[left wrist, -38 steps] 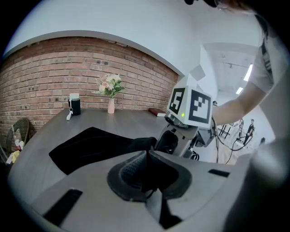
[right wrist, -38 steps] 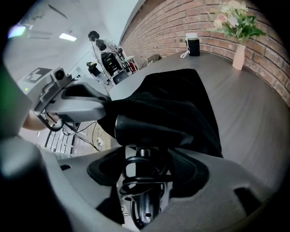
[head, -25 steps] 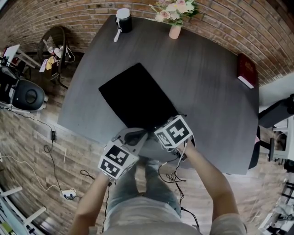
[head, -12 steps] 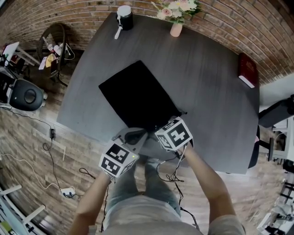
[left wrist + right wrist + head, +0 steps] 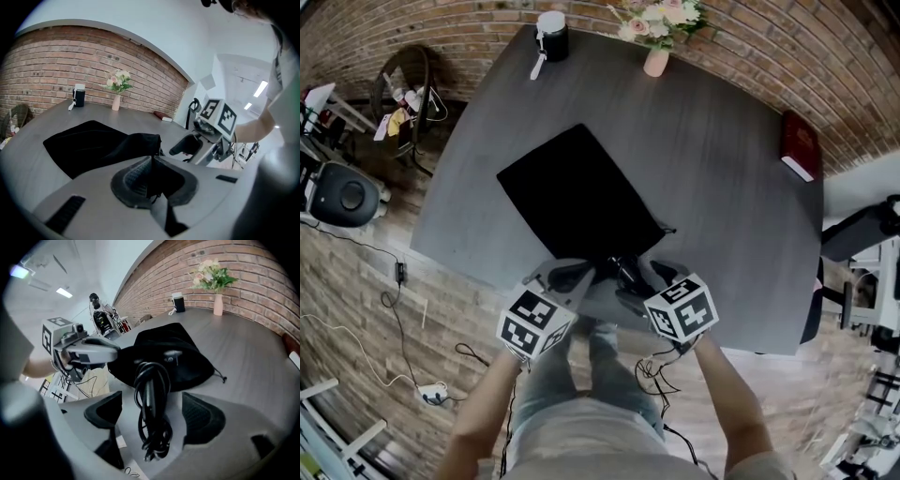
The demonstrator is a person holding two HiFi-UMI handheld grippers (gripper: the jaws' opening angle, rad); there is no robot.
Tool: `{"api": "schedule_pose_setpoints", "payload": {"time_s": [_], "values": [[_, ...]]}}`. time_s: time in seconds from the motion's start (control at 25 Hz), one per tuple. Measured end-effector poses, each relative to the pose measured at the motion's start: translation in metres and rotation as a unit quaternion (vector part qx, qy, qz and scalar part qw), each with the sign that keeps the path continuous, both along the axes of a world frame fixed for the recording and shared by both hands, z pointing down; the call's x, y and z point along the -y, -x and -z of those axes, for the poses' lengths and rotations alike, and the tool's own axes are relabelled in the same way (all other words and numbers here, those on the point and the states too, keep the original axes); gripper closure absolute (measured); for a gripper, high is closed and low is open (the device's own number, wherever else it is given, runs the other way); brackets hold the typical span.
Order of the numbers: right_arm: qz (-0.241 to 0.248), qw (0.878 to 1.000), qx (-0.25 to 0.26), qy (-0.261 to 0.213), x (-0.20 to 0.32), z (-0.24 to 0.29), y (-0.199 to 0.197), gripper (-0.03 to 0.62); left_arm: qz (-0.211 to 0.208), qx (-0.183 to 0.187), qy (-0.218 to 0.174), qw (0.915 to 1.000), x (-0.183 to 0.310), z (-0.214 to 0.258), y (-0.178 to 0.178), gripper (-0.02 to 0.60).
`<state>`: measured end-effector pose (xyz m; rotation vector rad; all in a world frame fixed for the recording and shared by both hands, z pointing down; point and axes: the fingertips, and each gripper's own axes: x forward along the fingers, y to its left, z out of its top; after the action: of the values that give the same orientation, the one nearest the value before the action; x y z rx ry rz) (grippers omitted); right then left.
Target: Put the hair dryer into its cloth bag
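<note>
At the cloth bag's (image 5: 572, 192) mouth lies the hair dryer (image 5: 149, 394), handle and coiled cord sticking out. My right gripper (image 5: 152, 417) has just been opening, jaws wide around the handle, untouching. My left gripper (image 5: 150, 174) pinches the bag's rim.

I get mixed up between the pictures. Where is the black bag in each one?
Head view: black bag, middle of the table.
Left gripper view: left of centre, its edge pinched by the left gripper.
Right gripper view: centre, behind the hair dryer.
Shared landmark: flower vase by the brick wall.
</note>
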<state>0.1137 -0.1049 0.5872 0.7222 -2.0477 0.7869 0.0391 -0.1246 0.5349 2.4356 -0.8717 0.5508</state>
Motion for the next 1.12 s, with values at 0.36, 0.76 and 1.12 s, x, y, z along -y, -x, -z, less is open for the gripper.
{"api": "schedule_pose_setpoints", "payload": {"time_s": [0.36,0.76,1.12], "values": [[0.012,0.999,-0.04,-0.032,-0.01,-0.029,-0.002,0.279,0.0,0.004,0.001,1.0,-0.001,-0.002,0.0,0.568],[0.03,0.998,-0.052,-0.017,-0.012,-0.035,0.007,0.402,0.001,0.015,0.0,0.9999,0.001,-0.002,0.0,0.568],[-0.011,0.998,-0.006,-0.058,0.006,-0.02,0.019,0.414,-0.02,0.027,-0.013,0.9994,-0.003,0.002,-0.003,0.568]]}}
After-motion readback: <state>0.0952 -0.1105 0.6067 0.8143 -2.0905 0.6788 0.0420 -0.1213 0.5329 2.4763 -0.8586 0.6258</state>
